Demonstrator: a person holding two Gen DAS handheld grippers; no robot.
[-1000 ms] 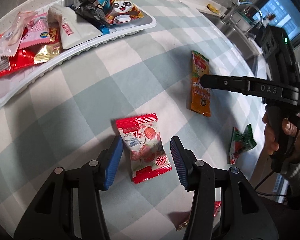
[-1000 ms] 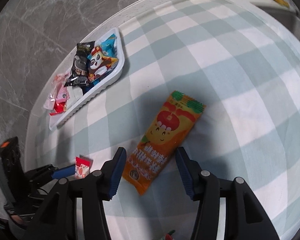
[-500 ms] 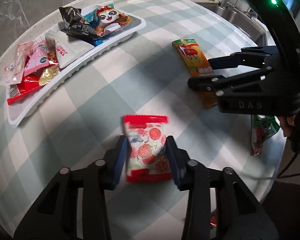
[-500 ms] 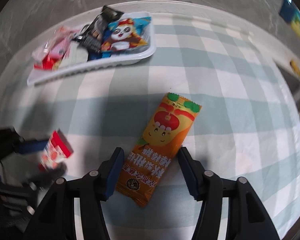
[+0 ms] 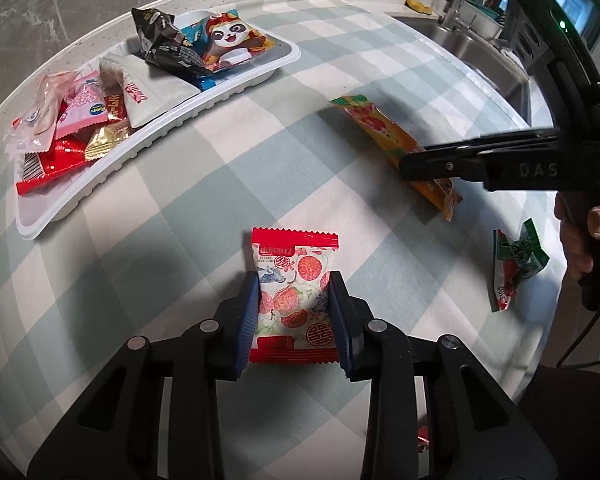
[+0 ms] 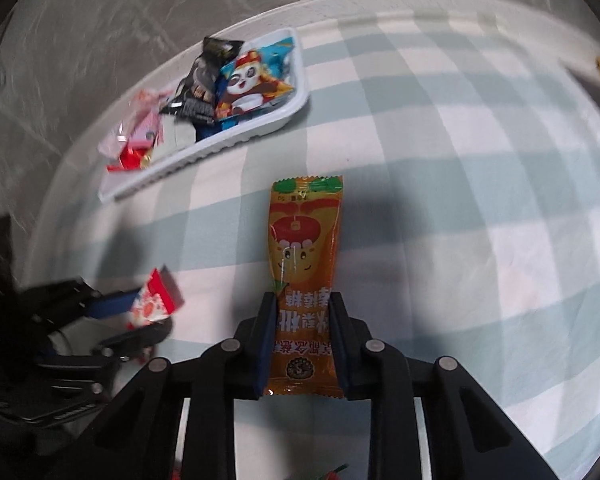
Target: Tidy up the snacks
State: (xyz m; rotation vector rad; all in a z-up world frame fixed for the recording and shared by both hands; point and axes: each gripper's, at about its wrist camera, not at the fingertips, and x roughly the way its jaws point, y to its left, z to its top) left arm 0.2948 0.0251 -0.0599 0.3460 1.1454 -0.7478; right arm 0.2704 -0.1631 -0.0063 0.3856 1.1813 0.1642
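Observation:
My left gripper (image 5: 293, 280) is shut on a red and white strawberry candy packet (image 5: 294, 276) and holds it above the checked tablecloth. My right gripper (image 6: 303, 300) is shut on a long orange snack packet (image 6: 305, 248), lifted off the cloth. The orange packet (image 5: 392, 142) also shows in the left wrist view, and the strawberry packet (image 6: 154, 302) shows in the right wrist view. A white tray (image 5: 260, 76) at the back left holds several snacks, among them a panda packet (image 5: 228, 40) and a black packet (image 5: 164, 44).
A green and red wrapped snack (image 5: 516, 264) lies on the cloth at the right, near the table edge. A sink with a tap (image 5: 476, 12) is at the far right. A small yellow item (image 5: 418, 4) lies at the back edge.
Both grippers have closed on their packets and lifted them. The orange packet now points straight ahead between the right fingers.

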